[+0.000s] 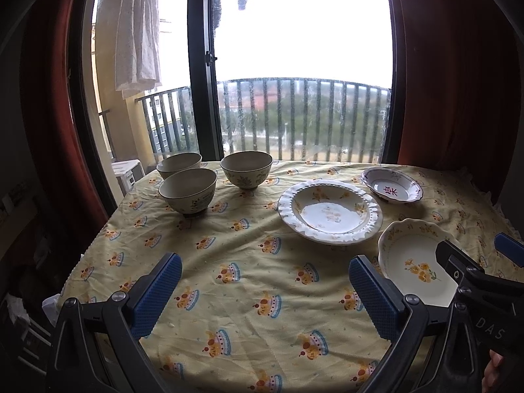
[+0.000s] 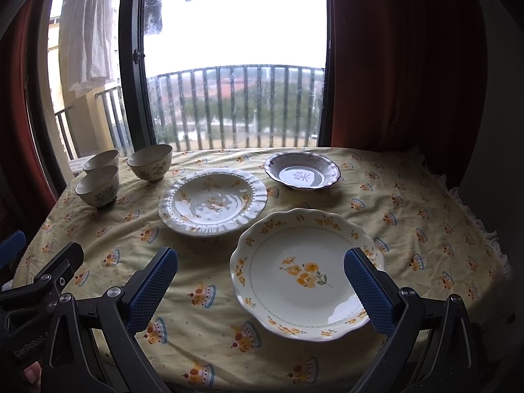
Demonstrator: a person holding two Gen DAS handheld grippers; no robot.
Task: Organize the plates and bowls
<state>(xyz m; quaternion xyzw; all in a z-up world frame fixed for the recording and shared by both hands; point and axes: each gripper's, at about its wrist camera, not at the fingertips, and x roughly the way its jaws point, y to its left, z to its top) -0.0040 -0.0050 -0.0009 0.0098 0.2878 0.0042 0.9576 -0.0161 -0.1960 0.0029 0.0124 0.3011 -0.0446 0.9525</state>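
Note:
Three beige floral bowls stand at the table's far left: a near one [image 1: 188, 189] [image 2: 97, 186], a far-left one [image 1: 178, 163] [image 2: 101, 159] and a right one [image 1: 246, 169] [image 2: 150, 161]. A ruffled white plate [image 1: 330, 211] [image 2: 212, 201] sits mid-table. A purple-rimmed dish [image 1: 391, 184] [image 2: 302, 170] is behind it. A scalloped yellow-flower plate [image 1: 413, 263] [image 2: 306, 273] lies near the front right. My left gripper [image 1: 265, 290] is open and empty above the cloth. My right gripper [image 2: 260, 290] is open and empty, its right finger [image 2: 368, 290] over the flower plate's near edge.
The table wears a yellow patterned cloth [image 1: 249, 262] [image 2: 409, 216]. A window with a balcony railing [image 1: 304, 118] lies just behind the table. Red curtains [image 2: 393, 65] hang at both sides. The right gripper's body [image 1: 475, 281] shows at the left view's right edge.

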